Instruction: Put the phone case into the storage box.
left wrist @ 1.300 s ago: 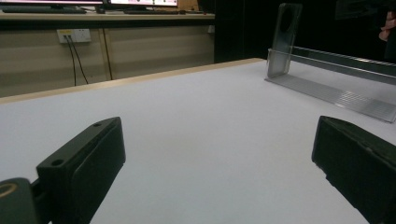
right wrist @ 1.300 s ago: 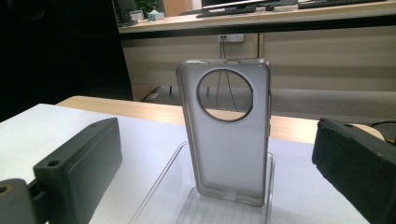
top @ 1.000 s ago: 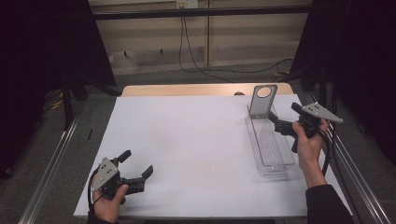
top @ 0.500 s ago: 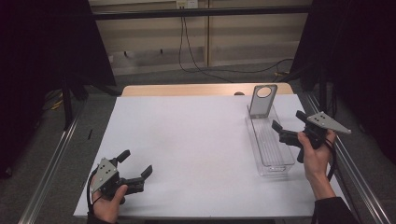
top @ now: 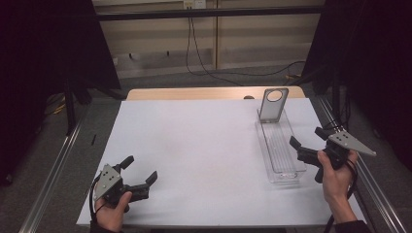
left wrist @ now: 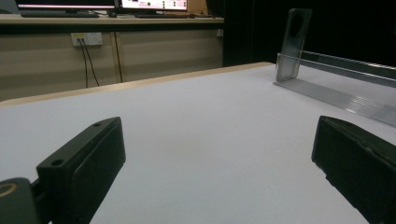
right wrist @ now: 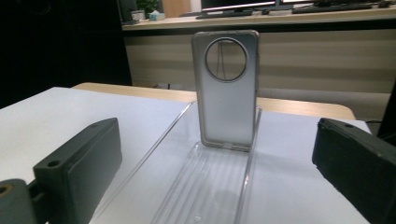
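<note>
Right gripper [top: 307, 144]: held up off the table at about four o'clock, jaws wide apart with nothing between them, pointing toward the near end of the tray.
Right hand [top: 334, 174]: wrapped round the gripper's handle, forearm coming in from the bottom edge.
Tray [top: 289, 171]: clear plastic, long and narrow, lying on the white sheet at about three o'clock, running away from the person; the right gripper sits just beside its near right corner, apart from it.
Phone case [top: 272, 105]: grey, with a big round camera hole near its top, standing upright at the tray's far end, at about two o'clock; in the right gripper view it is dead centre between the jaws, farther off [right wrist: 226, 88].
Left gripper [top: 140, 174]: low over the sheet at about seven o'clock, jaws spread wide, gripping nothing.
Left hand [top: 114, 213]: on the handle, at the table's near edge.
White sheet [top: 194, 145]: covers the tabletop; a wooden strip shows along its far edge.
</note>
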A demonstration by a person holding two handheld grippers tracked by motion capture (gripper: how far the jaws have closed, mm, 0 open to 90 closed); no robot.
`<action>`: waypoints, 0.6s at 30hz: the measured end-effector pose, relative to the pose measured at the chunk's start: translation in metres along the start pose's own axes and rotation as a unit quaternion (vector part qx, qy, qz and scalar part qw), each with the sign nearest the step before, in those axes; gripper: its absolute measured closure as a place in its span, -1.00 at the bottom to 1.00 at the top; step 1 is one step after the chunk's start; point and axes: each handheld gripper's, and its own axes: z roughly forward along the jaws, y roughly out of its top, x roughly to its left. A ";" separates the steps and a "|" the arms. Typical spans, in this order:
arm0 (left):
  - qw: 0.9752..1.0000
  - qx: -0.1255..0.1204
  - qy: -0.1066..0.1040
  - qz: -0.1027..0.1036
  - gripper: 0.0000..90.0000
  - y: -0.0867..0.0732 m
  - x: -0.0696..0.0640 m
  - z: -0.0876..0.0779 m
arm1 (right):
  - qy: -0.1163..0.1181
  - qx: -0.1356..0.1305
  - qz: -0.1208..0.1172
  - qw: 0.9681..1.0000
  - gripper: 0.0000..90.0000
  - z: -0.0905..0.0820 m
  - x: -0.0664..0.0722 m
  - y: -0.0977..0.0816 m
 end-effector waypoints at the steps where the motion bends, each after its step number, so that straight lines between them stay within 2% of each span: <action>1: 1.000 -0.001 0.001 0.000 -0.94 0.000 0.000 0.000 | -0.001 0.000 -0.003 1.000 -0.98 -0.002 0.000 -0.001; 9: 1.000 -0.003 0.003 0.001 -0.94 0.000 0.000 0.000 | -0.009 0.007 0.006 1.000 -0.99 -0.012 0.003 -0.012; 18: 1.000 -0.002 0.008 -0.003 -0.94 -0.001 0.001 -0.003 | -0.018 0.001 0.008 1.000 -0.99 -0.025 0.007 -0.022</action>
